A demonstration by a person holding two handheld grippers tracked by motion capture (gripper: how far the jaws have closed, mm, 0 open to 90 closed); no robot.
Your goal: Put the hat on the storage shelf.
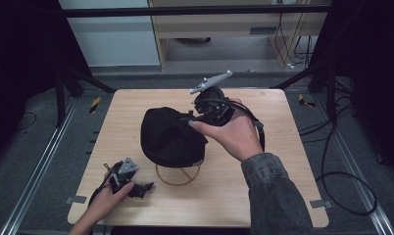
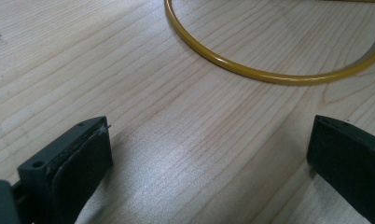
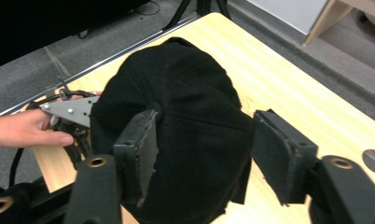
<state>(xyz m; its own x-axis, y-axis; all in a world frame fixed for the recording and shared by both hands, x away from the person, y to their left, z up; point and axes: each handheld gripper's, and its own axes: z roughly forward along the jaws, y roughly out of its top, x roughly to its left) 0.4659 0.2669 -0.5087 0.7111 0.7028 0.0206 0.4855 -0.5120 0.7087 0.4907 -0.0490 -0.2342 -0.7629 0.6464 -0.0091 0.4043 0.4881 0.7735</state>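
Observation:
A black cap (image 1: pixel 168 137) sits on a yellow wire stand (image 1: pixel 178 176) in the middle of the wooden table (image 1: pixel 263 196). My right gripper (image 1: pixel 194 116) hovers at the cap's upper right side, held by a hand in a grey sleeve. Its jaws stand open just above the cap (image 3: pixel 185 107), with nothing between them (image 3: pixel 206 130). My left gripper (image 1: pixel 145 187) rests low on the table at the front left, pointing toward the stand. It is wide open (image 2: pixel 211 140) over bare wood, and the stand's yellow ring base (image 2: pixel 269 77) lies a short way ahead.
Metal rails run along the floor on both sides of the table. Black cables (image 1: pixel 342 176) trail on the floor at the right. A wooden cabinet (image 1: pixel 224 24) stands beyond the far edge. A round hole (image 3: pixel 374 161) marks the tabletop.

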